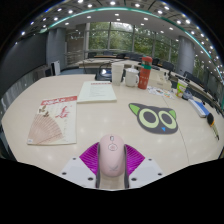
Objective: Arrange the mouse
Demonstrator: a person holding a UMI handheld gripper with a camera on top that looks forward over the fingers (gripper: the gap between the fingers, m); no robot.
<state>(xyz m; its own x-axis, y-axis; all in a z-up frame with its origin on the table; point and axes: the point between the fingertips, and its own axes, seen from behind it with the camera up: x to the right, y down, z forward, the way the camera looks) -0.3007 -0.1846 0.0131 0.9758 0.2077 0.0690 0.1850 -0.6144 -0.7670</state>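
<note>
A pale pink computer mouse (111,158) sits between my two fingers, its nose pointing ahead over the white table (100,118). My gripper (111,166) is shut on the mouse, the magenta pads (90,156) pressing on both its sides. The mouse hangs just above the table's near edge. Ahead and to the right lies a mouse mat shaped like a black cat's face with green eyes (154,117).
A paper sheet with a pink folded item (50,122) lies ahead to the left. A white tray (98,92) sits further back. Bottles and cups (143,74) crowd the far side, and small items (196,102) line the right edge.
</note>
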